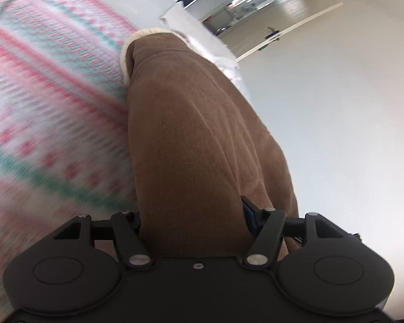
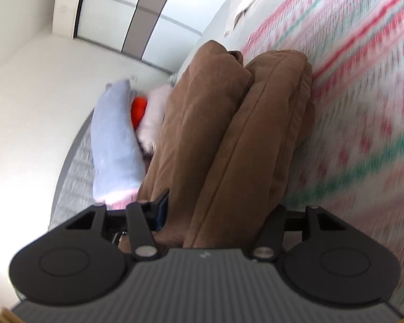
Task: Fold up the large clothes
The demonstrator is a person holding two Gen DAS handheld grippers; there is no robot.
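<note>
Both grippers, left gripper (image 1: pixel 194 215) and right gripper (image 2: pixel 218 210), are clamped on the bunched brown garment (image 1: pixel 196 134) filling mid-frame over the patterned blanket (image 1: pixel 40 94).

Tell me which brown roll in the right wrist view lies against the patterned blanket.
The right-hand roll, the one with a seam running along it; the other brown roll lies beside the pale blue cloth.

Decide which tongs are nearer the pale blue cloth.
Right. The right tongs grip the brown garment, with the pale blue cloth lying close alongside. The left tongs grip the garment elsewhere; their view shows no blue cloth.
</note>
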